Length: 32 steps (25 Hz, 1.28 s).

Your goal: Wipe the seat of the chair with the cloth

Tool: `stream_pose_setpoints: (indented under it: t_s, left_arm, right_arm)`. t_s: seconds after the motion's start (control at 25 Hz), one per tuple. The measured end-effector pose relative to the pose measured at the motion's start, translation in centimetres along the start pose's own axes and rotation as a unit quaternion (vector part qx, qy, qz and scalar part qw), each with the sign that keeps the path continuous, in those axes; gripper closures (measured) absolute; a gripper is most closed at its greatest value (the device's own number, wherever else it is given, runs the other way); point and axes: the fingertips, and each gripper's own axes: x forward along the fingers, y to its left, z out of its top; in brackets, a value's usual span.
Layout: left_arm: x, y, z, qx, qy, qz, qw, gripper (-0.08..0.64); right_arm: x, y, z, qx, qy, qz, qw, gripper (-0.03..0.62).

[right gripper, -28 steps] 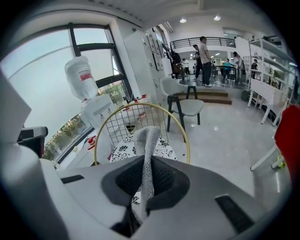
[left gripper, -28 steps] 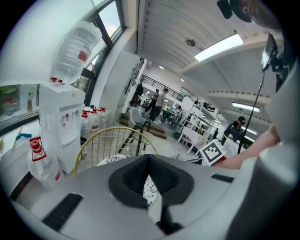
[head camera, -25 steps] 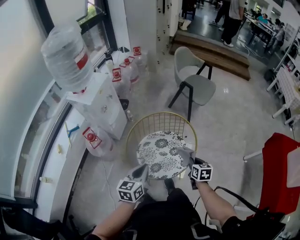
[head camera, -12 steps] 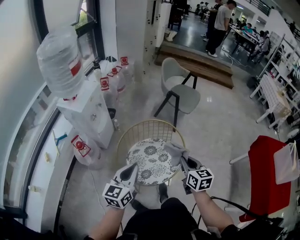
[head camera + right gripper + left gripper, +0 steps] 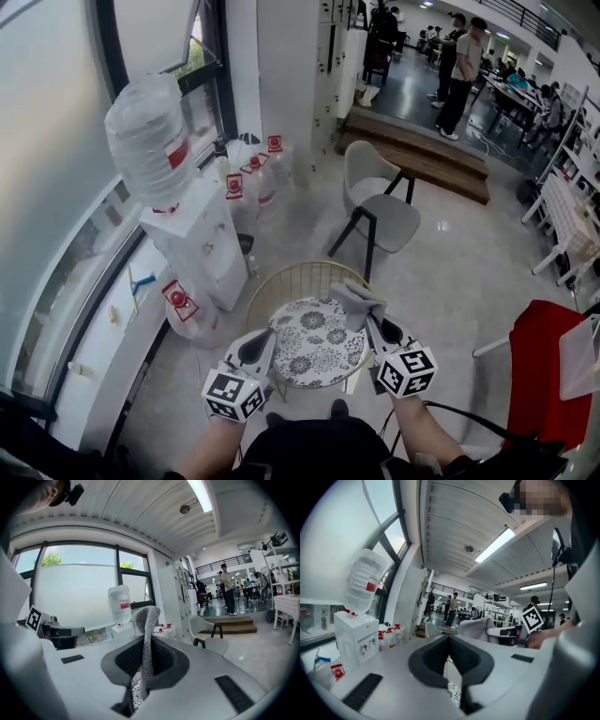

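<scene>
The cloth (image 5: 356,302) has its lower end buried between the clamped jaws of the right gripper (image 5: 375,323), so its full length cannot be told. Both gripper views show the chair seat (image 5: 314,342) only as 1 patterned sliver below the jaws. In the head view the left gripper (image 5: 265,339) covers part of its near rim. A red chair (image 5: 544,375) is cut off by the right edge.

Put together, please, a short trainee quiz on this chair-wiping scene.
1. True or false: the left gripper holds the grey cloth.
2. The chair seat is: A striped, B floral, C plain red.
3. Fill in: the upturned water bottle sits on a white ____.

Key: 1 false, the right gripper is shut on the grey cloth and the left gripper is shut on nothing; 2 B; 3 water dispenser.
</scene>
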Motion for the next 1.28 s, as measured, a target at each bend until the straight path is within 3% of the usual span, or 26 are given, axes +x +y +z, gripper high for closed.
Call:
stream_pose_setpoints:
  t_s: [0.28, 0.44, 0.88, 1.04, 1.28]
  left_arm:
    - [1.3, -0.6, 3.5, 0.004, -0.035, 0.051, 0.9981, 0.554]
    - [2.0, -1.6, 4.4, -0.010, -0.054, 0.033, 0.9979, 0.554]
    - [2.5, -1.6, 6.1, 0.030, -0.058, 0.060, 0.9960, 0.554]
    - [2.3, -1.1, 6.6, 0.012, -0.068, 0.068, 0.9953, 0.554]
    - [1.9, -1.2, 7.3, 0.035, -0.074, 0.065, 0.9945, 0.554]
  right_arm:
    - [0.2, -1.6, 4.6, -0.027, -0.040, 0.020, 0.999, 0.571]
    - [0.4, -1.5, 5.9, -0.044, -0.048, 0.038, 0.997, 0.571]
    - [1.5, -1.7, 7.1, -0.043, -0.061, 0.060, 0.995, 0.571]
    - [1.3, -1.6, 7.5, -0.043, -0.068, 0.065, 0.995, 0.571]
    - [1.0, -1.2, 7.6, -0.043, -0.074, 0.064, 0.994, 0.571]
